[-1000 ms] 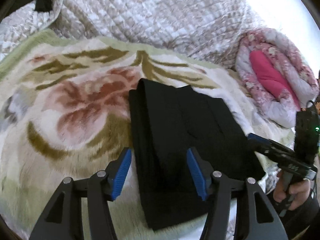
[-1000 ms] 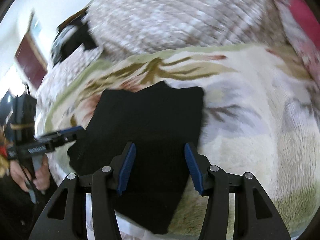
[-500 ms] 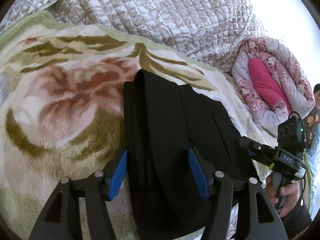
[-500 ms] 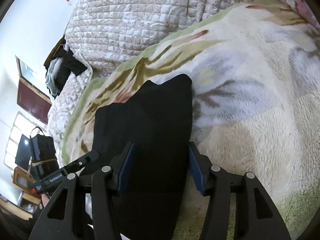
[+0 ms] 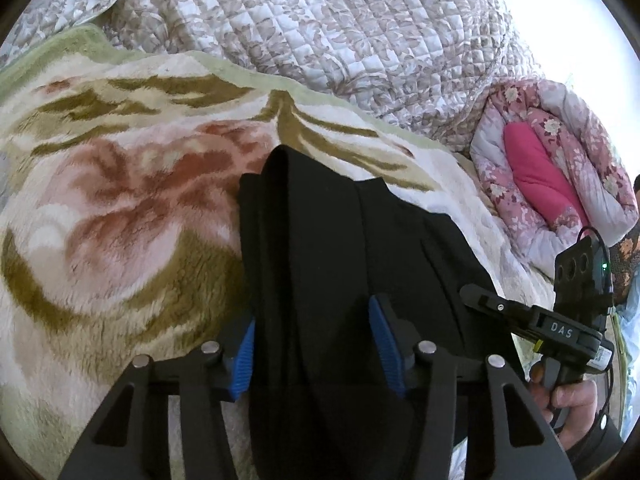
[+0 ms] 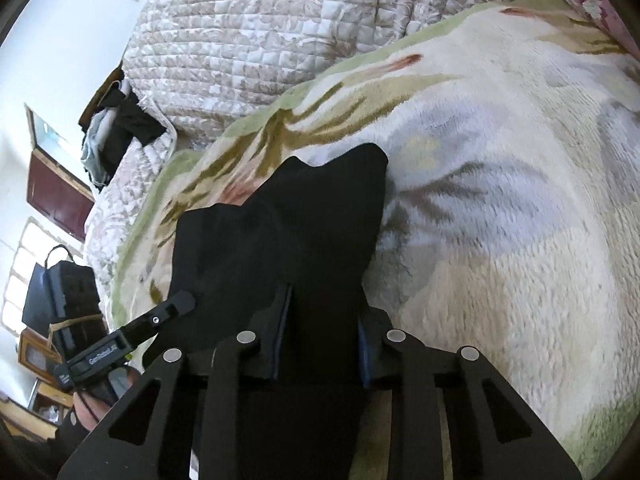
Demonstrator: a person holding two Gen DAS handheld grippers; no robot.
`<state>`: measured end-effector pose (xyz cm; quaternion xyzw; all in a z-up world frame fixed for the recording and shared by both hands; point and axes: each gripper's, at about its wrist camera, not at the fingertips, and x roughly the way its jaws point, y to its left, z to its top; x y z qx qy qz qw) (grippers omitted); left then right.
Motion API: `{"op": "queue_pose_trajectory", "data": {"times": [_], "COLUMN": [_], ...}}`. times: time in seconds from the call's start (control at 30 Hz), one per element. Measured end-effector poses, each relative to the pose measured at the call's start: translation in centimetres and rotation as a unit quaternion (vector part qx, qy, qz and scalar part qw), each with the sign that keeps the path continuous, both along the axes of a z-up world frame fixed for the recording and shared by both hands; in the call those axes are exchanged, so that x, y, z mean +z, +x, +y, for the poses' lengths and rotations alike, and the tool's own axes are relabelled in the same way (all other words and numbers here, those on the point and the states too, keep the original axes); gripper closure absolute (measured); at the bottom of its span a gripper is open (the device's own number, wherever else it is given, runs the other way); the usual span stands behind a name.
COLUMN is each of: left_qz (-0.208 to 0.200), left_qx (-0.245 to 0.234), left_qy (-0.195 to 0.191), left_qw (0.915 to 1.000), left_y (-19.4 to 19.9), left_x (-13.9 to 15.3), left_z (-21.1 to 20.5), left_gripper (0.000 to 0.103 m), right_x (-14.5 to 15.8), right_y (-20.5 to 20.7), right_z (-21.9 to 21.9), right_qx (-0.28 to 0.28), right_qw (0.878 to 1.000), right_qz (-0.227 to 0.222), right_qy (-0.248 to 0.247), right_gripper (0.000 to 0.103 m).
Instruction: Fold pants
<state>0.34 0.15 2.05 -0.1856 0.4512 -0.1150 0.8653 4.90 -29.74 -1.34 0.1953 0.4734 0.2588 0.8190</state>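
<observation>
Black folded pants [image 5: 344,264] lie on a plush floral blanket [image 5: 120,216]. My left gripper [image 5: 316,340] is open, its blue-padded fingers straddling the near left edge of the pants; fabric lies between them. My right gripper [image 6: 320,332] straddles the near right part of the pants [image 6: 288,232], jaws narrower, with a raised fold of black fabric between them. Each gripper shows in the other's view: the right one [image 5: 476,296] at the pants' right edge, the left one [image 6: 176,308] at their left edge.
A quilted beige cover [image 5: 340,32] is heaped behind the blanket. A rolled pink floral quilt [image 5: 548,168] lies at the right. Dark clothes [image 6: 116,128] sit on the far quilt. A black bag [image 6: 60,296] stands on the floor beyond the bed's left edge.
Both grippers have moved forward onto the pants. The right gripper's jaws have narrowed around a fold of fabric. The left gripper's fingers now straddle the pants' near edge.
</observation>
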Motion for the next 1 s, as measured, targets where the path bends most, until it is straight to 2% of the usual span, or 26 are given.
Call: {"op": "queue_pose_trajectory", "data": {"times": [0.13, 0.23, 0.47, 0.6, 0.77, 0.9, 1.0], "left_qz": [-0.015, -0.031, -0.042, -0.045, -0.066, -0.076, -0.060], "left_qx": [-0.009, -0.018, -0.031, -0.036, -0.038, -0.036, -0.029], "left_qy": [0.019, 0.036, 0.041, 0.053, 0.075, 0.085, 0.084], "left_qw": [0.9997, 0.9987, 0.9978, 0.9969, 0.9943, 0.9928, 0.9942], "left_y": [-0.2, -0.6, 0.2, 2.5, 6.2, 9.6, 11.9], "left_x": [1.3, 2.6, 4.9, 5.8, 7.1, 6.6, 4.6], "left_z": [-0.7, -1.3, -1.3, -1.0, -0.2, 0.9, 1.8], "left_gripper": [0.071, 0.077, 0.079, 0.079, 0.079, 0.079, 0.077], "right_x": [1.3, 2.6, 6.0, 7.0, 7.9, 7.1, 5.0], "right_y": [-0.6, -1.1, -0.8, 1.6, 5.6, 9.2, 11.4], "right_z": [0.6, 1.0, 2.7, 3.6, 4.7, 5.3, 5.5], "right_qx": [-0.006, -0.008, 0.011, 0.021, 0.027, 0.025, 0.022], "right_qw": [1.000, 0.999, 0.997, 0.996, 0.995, 0.995, 0.996], "right_qz": [-0.018, -0.036, -0.070, -0.076, -0.087, -0.089, -0.076], "right_qy": [-0.015, -0.021, -0.031, -0.035, -0.030, -0.023, -0.032], "right_gripper": [0.087, 0.088, 0.089, 0.089, 0.089, 0.088, 0.087]}}
